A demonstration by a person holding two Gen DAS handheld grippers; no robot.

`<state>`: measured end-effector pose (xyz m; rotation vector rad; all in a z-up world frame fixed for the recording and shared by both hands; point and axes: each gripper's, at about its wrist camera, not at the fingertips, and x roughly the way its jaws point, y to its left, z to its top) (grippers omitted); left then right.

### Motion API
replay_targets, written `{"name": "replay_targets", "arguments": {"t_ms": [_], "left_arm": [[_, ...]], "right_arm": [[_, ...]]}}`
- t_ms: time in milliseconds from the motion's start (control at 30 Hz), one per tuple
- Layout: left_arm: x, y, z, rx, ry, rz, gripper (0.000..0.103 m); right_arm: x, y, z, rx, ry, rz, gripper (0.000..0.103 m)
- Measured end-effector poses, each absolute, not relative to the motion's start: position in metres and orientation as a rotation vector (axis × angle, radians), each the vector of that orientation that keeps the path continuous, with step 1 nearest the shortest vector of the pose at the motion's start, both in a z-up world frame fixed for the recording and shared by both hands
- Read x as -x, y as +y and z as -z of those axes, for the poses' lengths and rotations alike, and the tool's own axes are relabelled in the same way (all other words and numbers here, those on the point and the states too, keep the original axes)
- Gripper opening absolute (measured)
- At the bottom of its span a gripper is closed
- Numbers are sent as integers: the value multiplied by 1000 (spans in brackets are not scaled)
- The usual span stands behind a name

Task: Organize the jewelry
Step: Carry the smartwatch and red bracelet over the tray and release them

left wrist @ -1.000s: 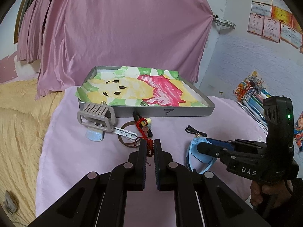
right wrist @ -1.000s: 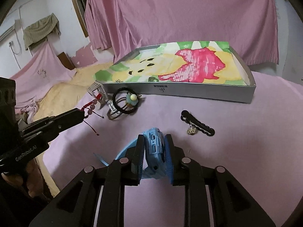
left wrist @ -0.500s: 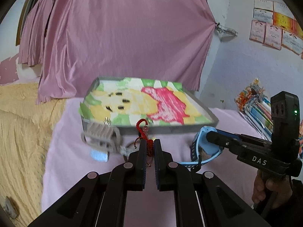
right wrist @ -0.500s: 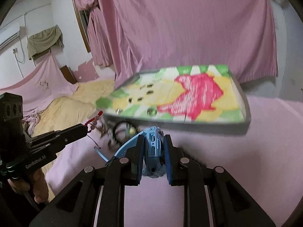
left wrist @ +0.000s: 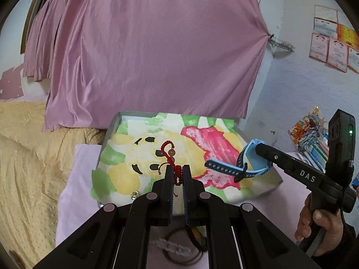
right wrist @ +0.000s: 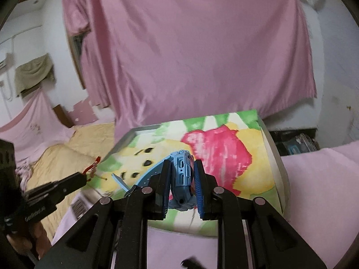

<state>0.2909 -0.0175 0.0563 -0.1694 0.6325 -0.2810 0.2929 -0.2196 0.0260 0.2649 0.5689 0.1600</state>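
Two hand-held grippers (left wrist: 177, 174) (right wrist: 180, 179), one bracelet (left wrist: 168, 154), one watch (right wrist: 182, 172)

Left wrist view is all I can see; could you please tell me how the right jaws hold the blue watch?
Observer: The right gripper clamps the blue watch by its case, edge-on, with the slotted side facing that camera and the strap trailing left.
Operator: Thank you. Does anything lie on the cloth close beneath that gripper?
Observer: Yes, a small black item, too blurred to name, lies on the pink cloth at the near edge of the right wrist view.
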Motion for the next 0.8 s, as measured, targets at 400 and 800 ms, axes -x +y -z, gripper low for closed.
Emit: {"name": "replay_targets", "arguments": {"t_ms": [400,800], "left_arm": [[-322,-30,-25,162,766,264,7],[-324,-36,-16,121,798,249,9]], "right_arm": [[-317,-216,7,-276,690,-155,18],[-323,-217,18,-295,734,-175,18]]}}
